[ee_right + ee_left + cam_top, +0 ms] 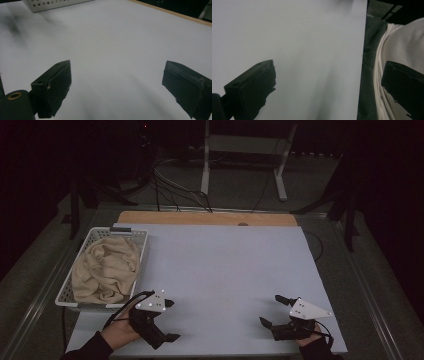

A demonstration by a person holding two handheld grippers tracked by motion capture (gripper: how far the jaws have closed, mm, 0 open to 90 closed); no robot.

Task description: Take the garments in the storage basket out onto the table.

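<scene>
Pale table (pixel 225 270): one basket (pixel 142 236), two open tongs (pixel 171 320) (pixel 271 310).

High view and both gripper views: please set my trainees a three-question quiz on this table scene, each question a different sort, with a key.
1. True or false: the beige cloth lies inside the white perforated basket.
2. The left gripper and right gripper have their jaws: A) apart, B) closed, C) clamped on the cloth.
3. Fill in: the basket sits at the table's ____ side, seen from above.

Key: 1 true; 2 A; 3 left.
</scene>
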